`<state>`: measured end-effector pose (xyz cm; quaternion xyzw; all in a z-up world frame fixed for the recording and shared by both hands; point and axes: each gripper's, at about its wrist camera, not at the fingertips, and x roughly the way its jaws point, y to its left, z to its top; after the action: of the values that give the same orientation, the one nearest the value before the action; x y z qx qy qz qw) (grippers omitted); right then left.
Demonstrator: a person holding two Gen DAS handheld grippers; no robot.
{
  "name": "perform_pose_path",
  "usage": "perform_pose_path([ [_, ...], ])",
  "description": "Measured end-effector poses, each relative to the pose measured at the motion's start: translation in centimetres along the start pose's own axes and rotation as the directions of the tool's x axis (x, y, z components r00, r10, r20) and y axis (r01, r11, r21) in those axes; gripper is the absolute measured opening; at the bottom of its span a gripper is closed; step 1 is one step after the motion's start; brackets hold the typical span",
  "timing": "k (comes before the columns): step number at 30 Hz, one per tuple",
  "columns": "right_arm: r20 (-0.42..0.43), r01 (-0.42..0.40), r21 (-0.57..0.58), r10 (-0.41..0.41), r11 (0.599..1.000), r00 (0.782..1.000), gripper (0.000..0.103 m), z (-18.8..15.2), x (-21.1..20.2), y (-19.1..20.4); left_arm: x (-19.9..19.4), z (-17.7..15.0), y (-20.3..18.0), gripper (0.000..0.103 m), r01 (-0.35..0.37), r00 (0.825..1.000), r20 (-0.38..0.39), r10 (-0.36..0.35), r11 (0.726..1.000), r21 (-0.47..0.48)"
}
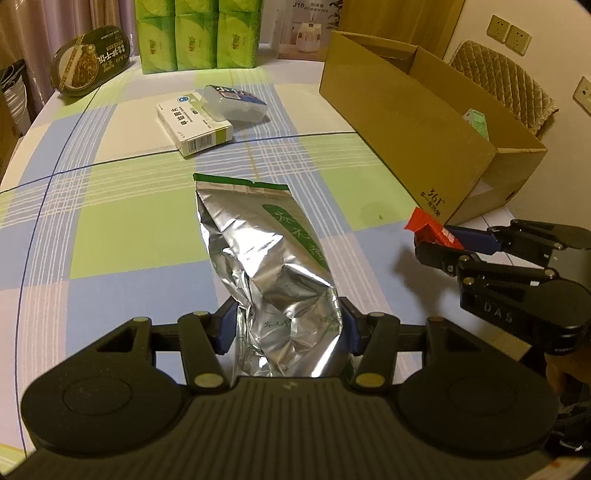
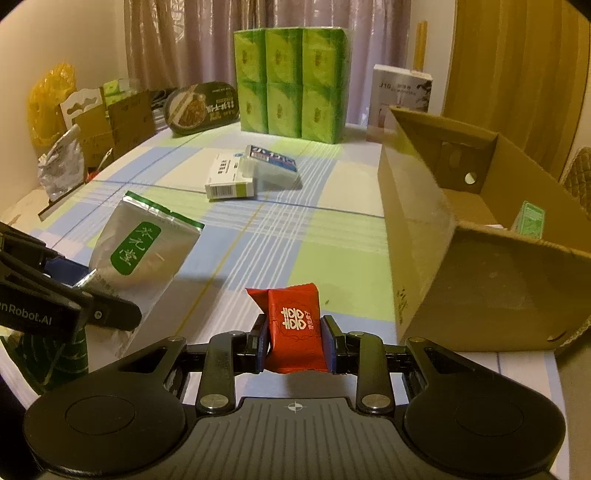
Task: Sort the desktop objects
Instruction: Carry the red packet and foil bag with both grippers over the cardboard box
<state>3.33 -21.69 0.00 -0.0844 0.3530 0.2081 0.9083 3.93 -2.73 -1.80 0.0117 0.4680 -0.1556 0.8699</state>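
Looks like a home, prob. a dining/living rm. A table w/ a checked cloth [image 2: 332, 236] in green, blue & white is sitting in front of drawn curtains [image 2: 192, 40]. A quilted chair back [image 1: 506, 81] is showing by the wall, w/ wall sockets [image 1: 508, 31] above it. Household stuff is piling up: a multipack of green tissue packs [image 2: 291, 81], an instant-meal tub [image 2: 201, 107], a humidifier box [image 2: 400, 92], and bags & cartons [image 2: 92, 122] along the side.
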Motion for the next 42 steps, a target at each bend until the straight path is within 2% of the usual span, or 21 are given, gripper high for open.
perform_pose_path([
  [18,0.029,0.028,0.013,-0.028,1.0,0.999,0.027,-0.2,-2.4,-0.7,-1.2,-0.5,-1.2,0.047,0.018,1.0,0.022,-0.018,1.0,0.013],
  [24,0.054,0.025,0.01,-0.025,1.0,0.998,0.027,0.4,-2.8,-0.7,-1.5,0.3,-1.3,0.046,0.031,0.999,0.036,-0.031,0.999,0.006],
  [31,0.1,0.04,0.013,-0.042,0.999,0.994,0.027,2.3,-3.2,-2.0,-1.6,2.8,-2.3,0.046,0.042,0.997,0.067,-0.044,0.999,0.023],
  [42,0.19,0.092,0.049,-0.1,0.995,0.977,0.027,6.3,-5.0,-6.6,-1.7,8.7,-6.3,0.046,0.117,0.982,0.143,-0.125,0.991,0.06],
])
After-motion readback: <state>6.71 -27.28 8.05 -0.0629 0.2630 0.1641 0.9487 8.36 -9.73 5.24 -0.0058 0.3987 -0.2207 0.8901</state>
